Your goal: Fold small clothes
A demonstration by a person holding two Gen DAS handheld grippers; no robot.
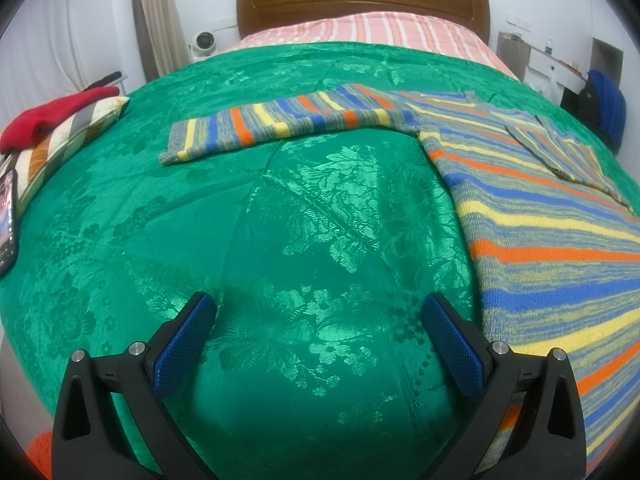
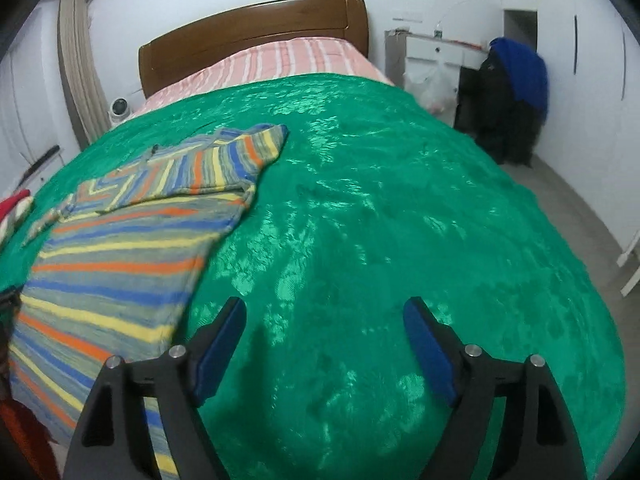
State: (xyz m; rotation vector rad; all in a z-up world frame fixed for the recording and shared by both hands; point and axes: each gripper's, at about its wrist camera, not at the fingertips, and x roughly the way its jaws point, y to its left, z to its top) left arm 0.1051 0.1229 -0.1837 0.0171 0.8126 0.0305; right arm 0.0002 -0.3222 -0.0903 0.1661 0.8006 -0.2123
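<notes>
A striped knit sweater [image 1: 552, 216] in blue, yellow, orange and grey lies flat on the green bedspread [image 1: 280, 220]. One sleeve [image 1: 280, 124] stretches out to the left; the other sleeve is folded over the body. My left gripper [image 1: 320, 312] is open and empty above the bedspread, left of the sweater's hem. In the right wrist view the sweater [image 2: 120, 248] lies at the left with the folded sleeve [image 2: 224, 160] on top. My right gripper [image 2: 324, 316] is open and empty over the bare bedspread [image 2: 400, 200], right of the sweater.
A striped pillow [image 1: 68, 140] with a red cloth [image 1: 52, 116] and a phone [image 1: 8, 220] lie at the bed's left edge. A wooden headboard [image 1: 360, 4] and pink striped bedding [image 1: 368, 32] are at the far end. A blue-draped chair [image 2: 516, 92] and white desk [image 2: 436, 56] stand right.
</notes>
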